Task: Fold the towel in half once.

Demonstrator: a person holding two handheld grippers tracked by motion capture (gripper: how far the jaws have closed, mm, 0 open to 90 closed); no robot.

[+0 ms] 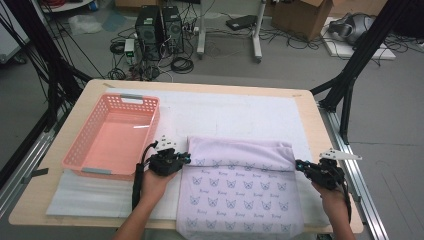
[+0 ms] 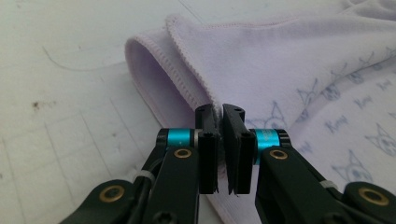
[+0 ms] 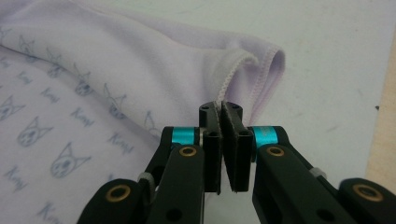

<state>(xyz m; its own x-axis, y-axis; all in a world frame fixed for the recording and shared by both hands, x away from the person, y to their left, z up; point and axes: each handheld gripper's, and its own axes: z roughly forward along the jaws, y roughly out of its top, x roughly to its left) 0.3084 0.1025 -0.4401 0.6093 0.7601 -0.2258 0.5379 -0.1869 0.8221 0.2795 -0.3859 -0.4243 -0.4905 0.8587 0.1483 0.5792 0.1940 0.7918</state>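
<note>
Both grippers' fingers (image 2: 206, 122) pinch the lilac cloth's (image 1: 240, 185) folded edge.

Soft matt lilac cloth (image 1: 240, 187), stitched hems; glossy pink plastic basket (image 1: 112, 135); pale wood tabletop (image 1: 307, 102), matt white mat (image 1: 235, 112); black matt plastic tongs (image 2: 219, 116), brass-coloured rivets.

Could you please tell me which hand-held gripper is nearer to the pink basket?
Left. The left hand-held gripper is just right of the pink basket, pinching the cloth at its left edge; the right hand-held gripper pinches the cloth's far right edge.
</note>
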